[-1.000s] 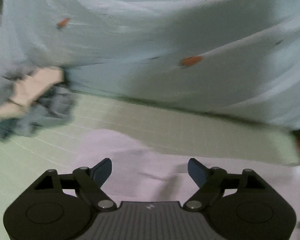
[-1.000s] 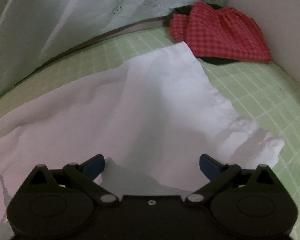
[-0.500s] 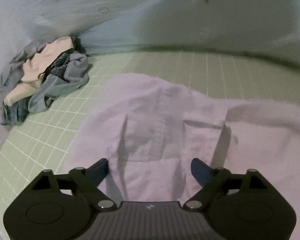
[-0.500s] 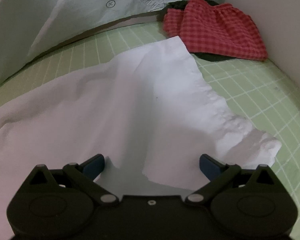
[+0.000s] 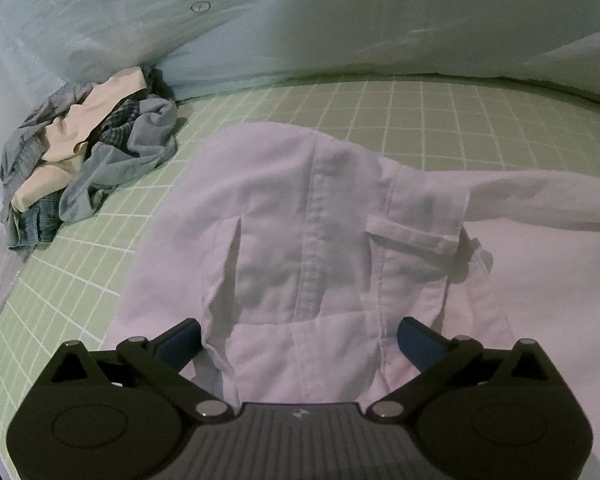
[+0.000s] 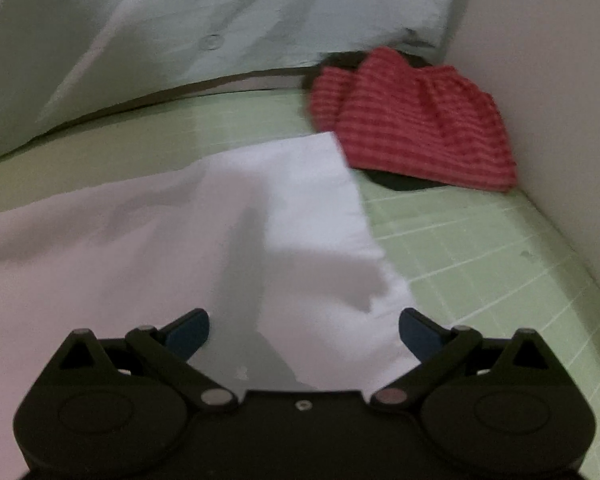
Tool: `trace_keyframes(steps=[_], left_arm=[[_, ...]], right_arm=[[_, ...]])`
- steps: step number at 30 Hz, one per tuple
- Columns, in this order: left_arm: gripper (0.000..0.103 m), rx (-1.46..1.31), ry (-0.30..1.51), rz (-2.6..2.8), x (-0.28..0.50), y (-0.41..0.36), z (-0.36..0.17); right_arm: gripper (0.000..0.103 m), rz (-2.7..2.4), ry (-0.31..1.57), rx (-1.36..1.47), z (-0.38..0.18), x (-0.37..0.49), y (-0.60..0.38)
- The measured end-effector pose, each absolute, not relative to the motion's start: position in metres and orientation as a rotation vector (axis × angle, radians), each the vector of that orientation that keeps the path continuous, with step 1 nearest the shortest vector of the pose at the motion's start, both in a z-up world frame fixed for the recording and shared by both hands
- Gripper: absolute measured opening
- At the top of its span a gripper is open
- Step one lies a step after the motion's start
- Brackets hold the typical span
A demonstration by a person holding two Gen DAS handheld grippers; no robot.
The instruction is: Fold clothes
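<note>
- Left wrist view: a heap of crumpled clothes (image 5: 88, 160), grey, blue and beige, lies at ten o'clock on the green grid mat (image 5: 440, 120), apart from the white shirt (image 5: 300, 220).
- The shirt lies spread over the mat from the centre out to three o'clock, its stitched front band running toward twelve and a sleeve reaching off to the right.
- Low over the near part of the shirt, the left claw (image 5: 298, 338) has its blue tips spread wide and grips nothing.
- Right wrist view: the same shirt (image 6: 180, 240) covers the mat (image 6: 480, 260) from nine o'clock to the centre, one corner pointing at a folded red checked cloth (image 6: 416, 128) at one o'clock.
- The right claw (image 6: 304, 330) is likewise spread and empty, above the shirt's near edge.
- Judging by this, the shirt is being laid out or readied for a fold. Any fold would call for each claw to pinch an edge without bunching the thin cloth.
</note>
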State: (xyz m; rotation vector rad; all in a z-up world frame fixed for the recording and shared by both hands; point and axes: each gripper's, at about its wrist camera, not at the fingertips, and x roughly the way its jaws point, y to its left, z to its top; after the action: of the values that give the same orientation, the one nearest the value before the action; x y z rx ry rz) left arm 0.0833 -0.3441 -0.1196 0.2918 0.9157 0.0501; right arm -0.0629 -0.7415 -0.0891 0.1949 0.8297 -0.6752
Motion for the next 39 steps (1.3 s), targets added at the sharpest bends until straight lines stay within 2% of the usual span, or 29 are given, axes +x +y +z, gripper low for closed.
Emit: trace_keyframes(steps=[9,18,20,22,23,24,25,28,33,39], left_arm=[[0.103,0.289,0.934,0.059,0.086,-0.344,-0.119],[0.103,0.242,0.984,0.034,0.091,-0.337,-0.110],[0.103,0.230,0.993,0.012,0.089,-0.334,-0.106],[0.103,0.191,0.983,-0.013,0.084,-0.330,-0.098],[0.103,0.169,0.978,-0.029,0.081,-0.327,-0.094],[0.103,0.148,0.974,-0.051,0.077,-0.325,-0.090],[0.103,0.128,0.968,-0.073,0.073,-0.323,-0.086],[0.103,0.089,0.929,-0.136,0.059,-0.316,-0.070],[0.103,0.065,0.849,-0.178,0.034,-0.293,-0.041],[0.103,0.025,0.838,-0.175,0.023,-0.255,-0.022]], right_arm=[[0.103,-0.726,0.834,0.366,-0.112,-0.079,-0.786],[0.102,-0.704,0.863,0.377,-0.112,-0.074,-0.791],[0.093,-0.678,0.877,0.372,-0.109,-0.073,-0.791],[0.066,-0.645,0.875,0.354,-0.105,-0.073,-0.786],[0.057,-0.624,0.872,0.347,-0.104,-0.074,-0.782],[0.037,-0.600,0.870,0.344,-0.102,-0.074,-0.779],[0.027,-0.588,0.874,0.337,-0.101,-0.072,-0.777],[0.022,-0.581,0.881,0.284,-0.092,-0.068,-0.767],[0.021,-0.539,0.776,0.249,-0.050,-0.069,-0.737],[0.020,-0.373,0.685,0.180,-0.007,-0.045,-0.645]])
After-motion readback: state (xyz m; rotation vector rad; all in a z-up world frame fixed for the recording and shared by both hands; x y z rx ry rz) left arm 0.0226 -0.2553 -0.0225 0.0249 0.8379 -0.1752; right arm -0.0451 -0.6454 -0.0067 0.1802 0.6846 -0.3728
